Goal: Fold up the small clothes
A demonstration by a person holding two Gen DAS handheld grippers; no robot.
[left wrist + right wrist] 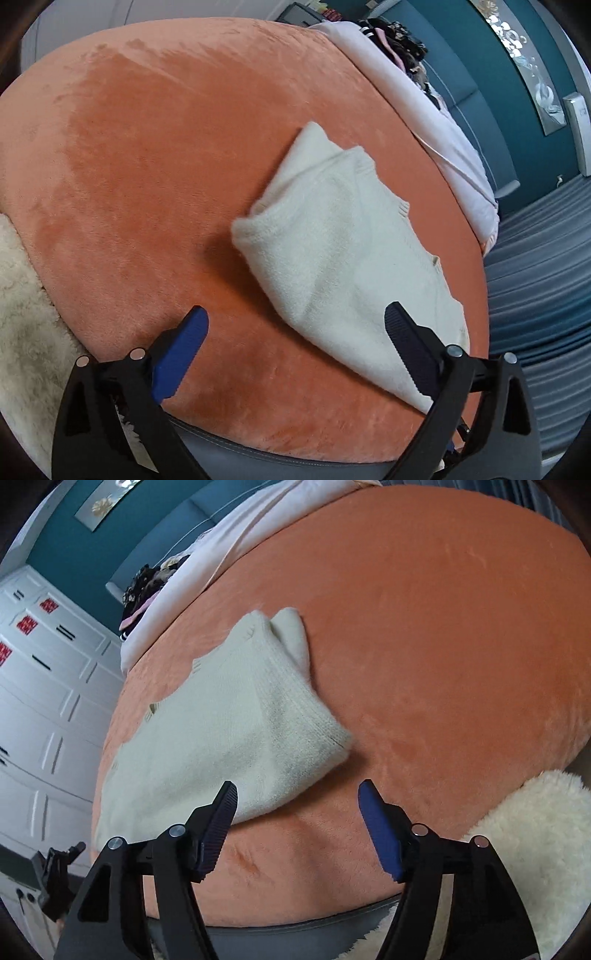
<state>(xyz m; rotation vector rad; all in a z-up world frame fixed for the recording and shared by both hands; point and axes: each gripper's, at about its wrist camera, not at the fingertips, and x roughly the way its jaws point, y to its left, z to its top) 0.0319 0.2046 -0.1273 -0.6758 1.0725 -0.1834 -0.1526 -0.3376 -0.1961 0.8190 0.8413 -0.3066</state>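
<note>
Left wrist view: left gripper (pixel 295 334) wide open, empty, above the cream sweater (pixel 343 251), which lies folded near the orange blanket's (pixel 147 166) right edge, free to settle. Right wrist view: right gripper (pixel 297 795) open, empty, clear of the sweater's near corner, presumably released after a fold.

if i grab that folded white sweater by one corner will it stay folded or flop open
Likely flops open: the sweater is soft, fuzzy knit, and its loose layers show at the far end. It probably drags rather than slides, since the orange blanket under it is plush. Looks light for its bulk.
</note>
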